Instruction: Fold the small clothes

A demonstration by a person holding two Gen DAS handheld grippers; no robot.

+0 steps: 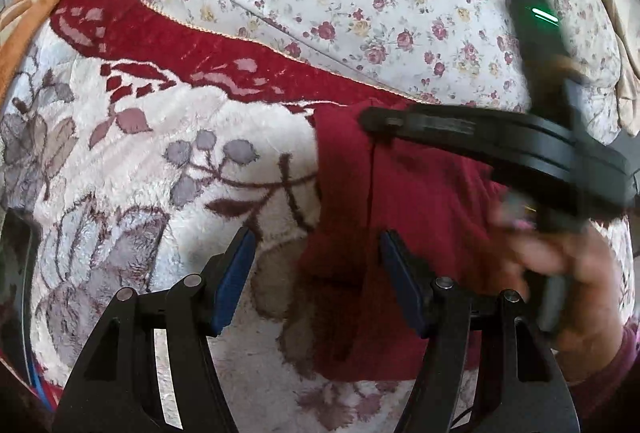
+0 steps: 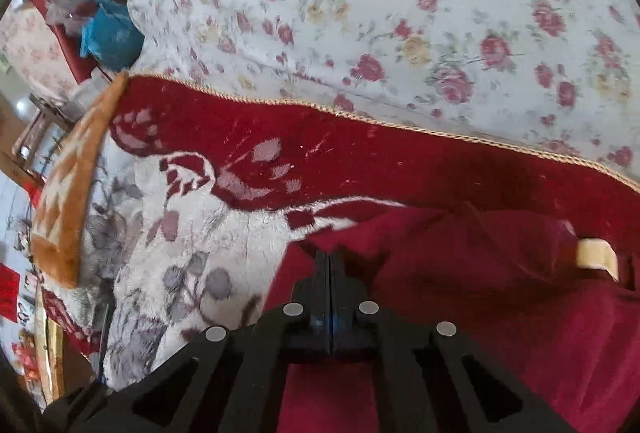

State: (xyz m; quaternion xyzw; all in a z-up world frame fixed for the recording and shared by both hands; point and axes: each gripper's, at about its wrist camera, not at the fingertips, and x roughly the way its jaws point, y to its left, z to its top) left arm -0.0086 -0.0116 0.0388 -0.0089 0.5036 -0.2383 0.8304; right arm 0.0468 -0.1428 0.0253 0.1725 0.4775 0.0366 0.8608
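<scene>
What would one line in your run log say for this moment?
left gripper: open, above red garment | right gripper: shut at garment's corner | surface: plush blanket

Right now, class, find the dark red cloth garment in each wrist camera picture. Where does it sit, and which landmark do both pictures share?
Left wrist view: the dark red cloth garment lies right of centre, partly behind the open left gripper.
Right wrist view: it fills the lower right, behind the shut right gripper.
Shared landmark: the plush blanket's crimson border with gold cord edging.

Dark red garment (image 2: 460, 273); rose-print sheet (image 2: 400, 13)
</scene>
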